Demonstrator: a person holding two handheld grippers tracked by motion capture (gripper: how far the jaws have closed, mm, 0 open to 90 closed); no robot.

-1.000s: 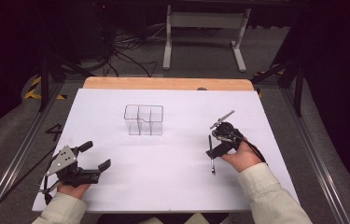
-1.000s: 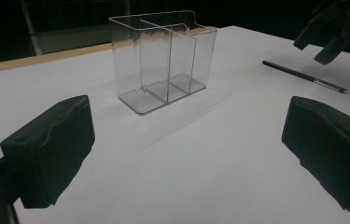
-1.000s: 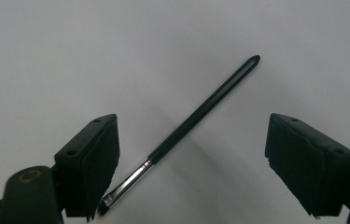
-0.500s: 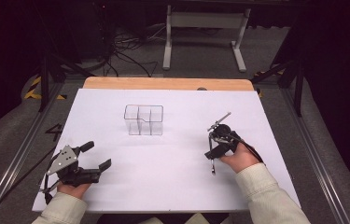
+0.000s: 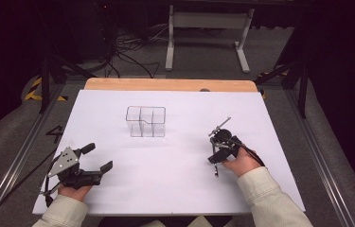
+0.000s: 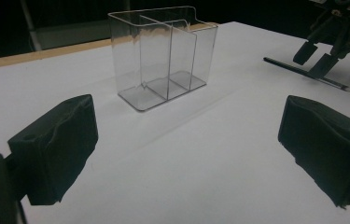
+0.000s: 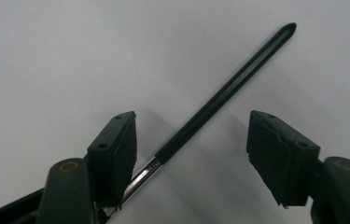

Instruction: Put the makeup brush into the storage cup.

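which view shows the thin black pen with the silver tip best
The right gripper view: the thin black pen with the silver tip lies large on the white table between the right gripper jaws. The left gripper view shows it small and far off; the high view shows a sliver.

High view: fixed above the person's side, faces forward and down, far enough to take in the whole white table, its wooden far edge and the dark floor behind. Left gripper view: low over the tabletop near the left corner, looks level across it between its own jaws toward the clear divided box; the right gripper and the pen sit far off at upper right. Right gripper view: very close, aimed down at the table surface, pen lying between the jaws. All three views share the pen; high and left gripper views share the box.
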